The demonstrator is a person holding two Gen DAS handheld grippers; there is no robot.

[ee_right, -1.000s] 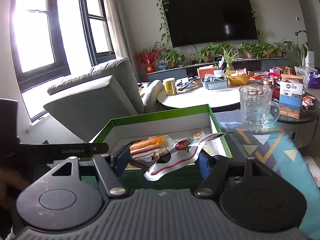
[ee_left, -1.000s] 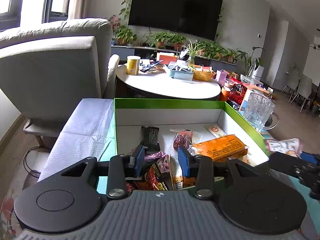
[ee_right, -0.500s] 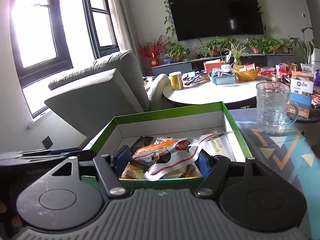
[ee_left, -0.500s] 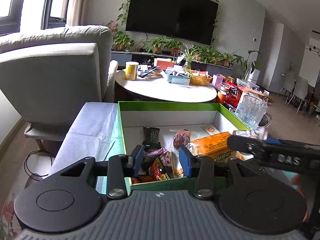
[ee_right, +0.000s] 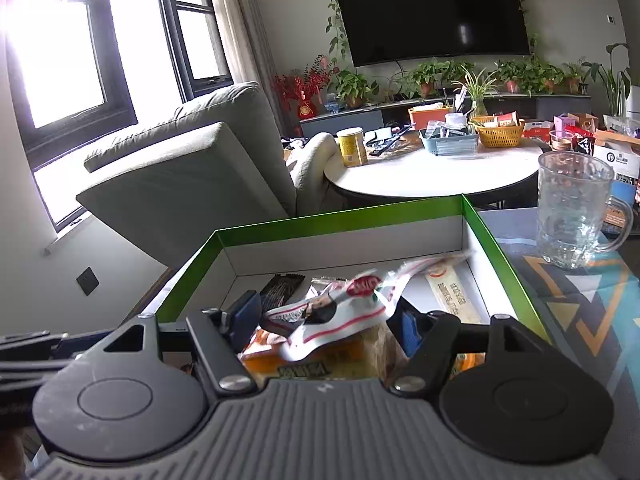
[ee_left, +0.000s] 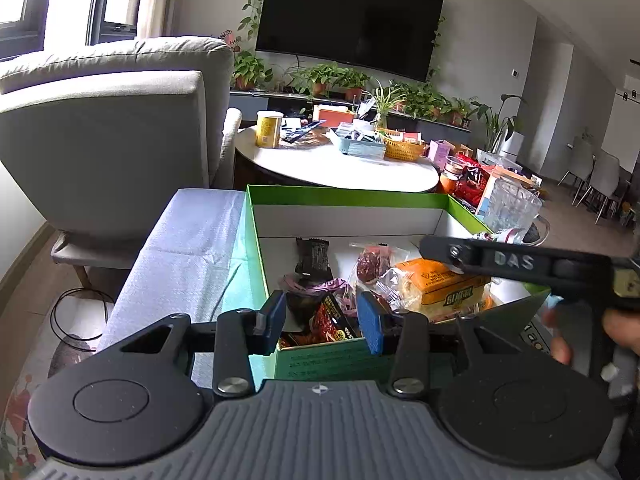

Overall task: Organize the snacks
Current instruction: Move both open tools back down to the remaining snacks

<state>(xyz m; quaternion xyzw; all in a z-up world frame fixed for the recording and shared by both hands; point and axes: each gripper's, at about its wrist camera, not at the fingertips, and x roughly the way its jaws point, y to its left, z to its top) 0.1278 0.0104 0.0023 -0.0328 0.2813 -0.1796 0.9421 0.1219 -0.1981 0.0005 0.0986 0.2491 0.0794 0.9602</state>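
Note:
A green box with white inner walls (ee_left: 348, 216) (ee_right: 344, 240) holds several snacks: an orange packet (ee_left: 444, 284), a dark bar (ee_left: 313, 256), a red clear bag (ee_left: 370, 262). My left gripper (ee_left: 322, 320) is open and empty at the box's near edge. My right gripper (ee_right: 326, 322) is shut on a white and red snack packet (ee_right: 340, 304) and holds it over the box, above the orange packet (ee_right: 312, 360). The right gripper's arm (ee_left: 520, 260) crosses the right side of the left wrist view.
A glass mug (ee_right: 572, 212) stands on the patterned cloth (ee_right: 580, 292) right of the box. A round white table (ee_left: 340, 164) with baskets and a yellow can stands behind. A grey armchair (ee_left: 112, 136) is at the left.
My right gripper has moved forward over the box with the white and red packet, and its arm now crosses the left wrist view. My left gripper has pulled back to the box's near edge.

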